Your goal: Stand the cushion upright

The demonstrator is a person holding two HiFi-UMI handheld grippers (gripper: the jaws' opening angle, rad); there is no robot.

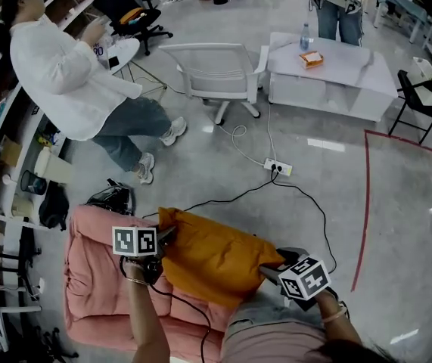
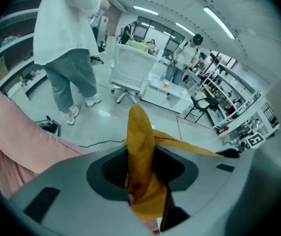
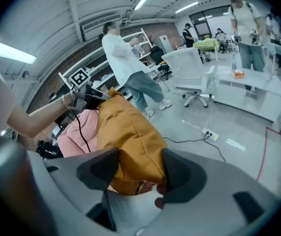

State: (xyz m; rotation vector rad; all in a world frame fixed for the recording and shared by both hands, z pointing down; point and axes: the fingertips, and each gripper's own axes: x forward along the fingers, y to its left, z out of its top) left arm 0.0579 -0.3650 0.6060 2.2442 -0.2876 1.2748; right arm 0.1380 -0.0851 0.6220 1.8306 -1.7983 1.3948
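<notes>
1. The mustard-yellow cushion (image 1: 216, 259) hangs slanted above the seat of the pink armchair (image 1: 94, 278), carried between both tools. I judge it not yet upright.
2. The left tool (image 1: 159, 252) is clenched on a thin fold of the cushion's edge, at the end over the armchair's middle. In the left gripper view the fabric rises as a narrow ridge from between the jaws.
3. The right tool (image 1: 270, 272) is clenched on a plump corner, at the end overhanging the armchair's side nearest me. In the right gripper view that corner fills the gap from pad to pad.
4. Risk: the left grip takes cover fabric only, little filling. If I tilt the cushion fast, I expect that fold to slide out and the cushion to flop onto the armchair.
5. Risk: the armchair's padding is soft and uneven. A cushion set on its edge there may topple once released unless it leans on the armchair's back.
6. Risk: the left tool's black cable trails across the armchair and could snag under the cushion.
7. Hidden: the cushion's underside and the seat beneath it. My own body cuts off the armchair's near edge. I cannot make out how deep either grip sits.
</notes>
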